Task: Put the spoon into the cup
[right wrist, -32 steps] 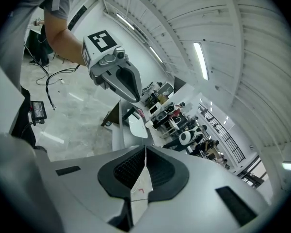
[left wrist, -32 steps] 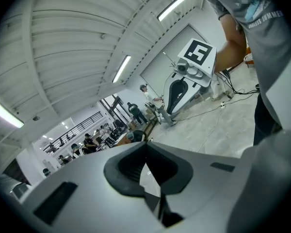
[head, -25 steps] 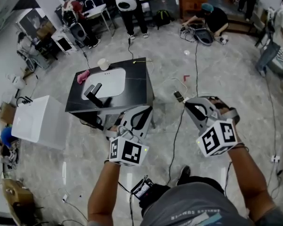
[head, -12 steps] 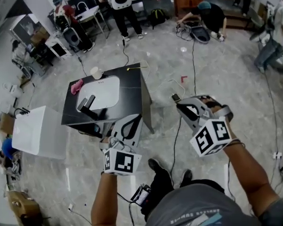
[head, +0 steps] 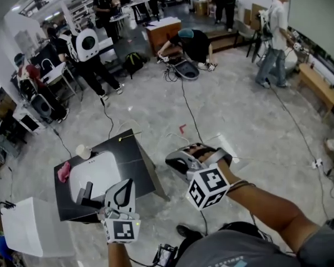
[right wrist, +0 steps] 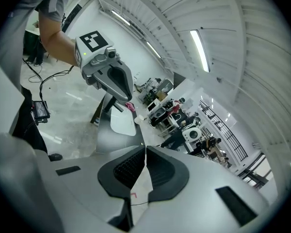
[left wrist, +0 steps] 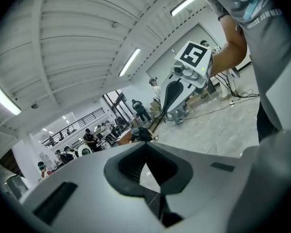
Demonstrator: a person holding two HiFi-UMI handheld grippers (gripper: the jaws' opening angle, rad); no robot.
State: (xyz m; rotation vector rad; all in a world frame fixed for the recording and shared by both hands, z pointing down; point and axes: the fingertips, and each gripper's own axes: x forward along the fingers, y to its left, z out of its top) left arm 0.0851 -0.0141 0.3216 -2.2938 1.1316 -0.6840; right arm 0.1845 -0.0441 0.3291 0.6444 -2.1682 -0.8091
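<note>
Hall, left tool (head: 128, 183) forward — right tool (head: 171, 161) leftward

Black-topped table (head: 139, 166), set on a grey marbled floor (head: 228, 121). 1 white, round-cornered basin (head: 97, 174) is set into the top, nearer the left edge. 1 black upright fixture (head: 87, 193) is seen at the basin's near edge. 1 pink cloth (head: 63, 172) is laid by the left edge. 1 pale cup (head: 82, 151) is placed at the far edge, toward the far left corner. A thin yellowish item (head: 128, 138) along the far edge cannot be identified.
</note>
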